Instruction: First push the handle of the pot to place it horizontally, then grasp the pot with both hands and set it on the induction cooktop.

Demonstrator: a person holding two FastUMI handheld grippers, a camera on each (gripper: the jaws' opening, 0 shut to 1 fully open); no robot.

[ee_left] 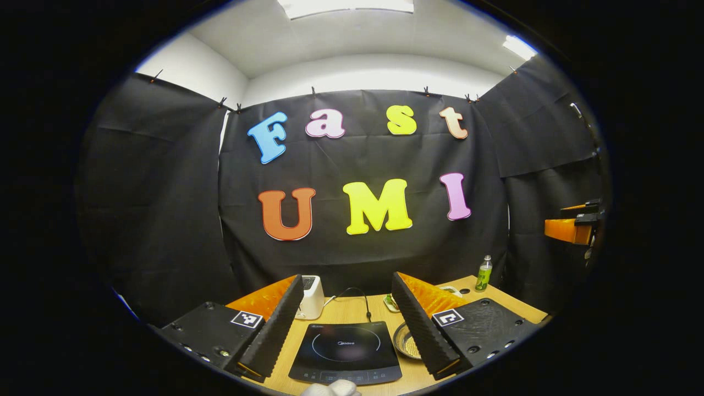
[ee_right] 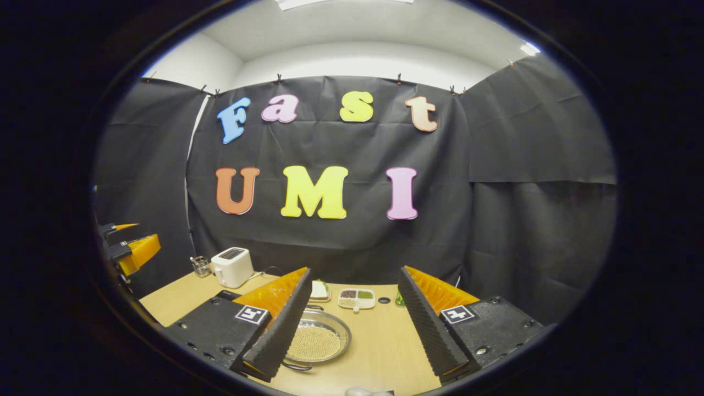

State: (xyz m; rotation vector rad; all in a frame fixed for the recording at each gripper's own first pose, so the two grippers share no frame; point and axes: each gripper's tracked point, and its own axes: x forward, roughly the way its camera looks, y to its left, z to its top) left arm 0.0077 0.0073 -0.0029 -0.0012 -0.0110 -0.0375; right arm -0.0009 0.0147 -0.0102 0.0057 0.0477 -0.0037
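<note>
In the left gripper view, the flat black glass induction cooktop (ee_left: 346, 352) carried a small pale brand word inside its printed ring, too small to read with certainty, and a row of tiny control marks along its front strip, likewise illegible. Square black-and-white coded tags (ee_left: 246, 319) sat on the bodies of the left gripper (ee_left: 346, 278) and the right gripper (ee_right: 355, 269), patterns and not letters. The small green bottle (ee_left: 484, 273) bore a label too small to read.
</note>
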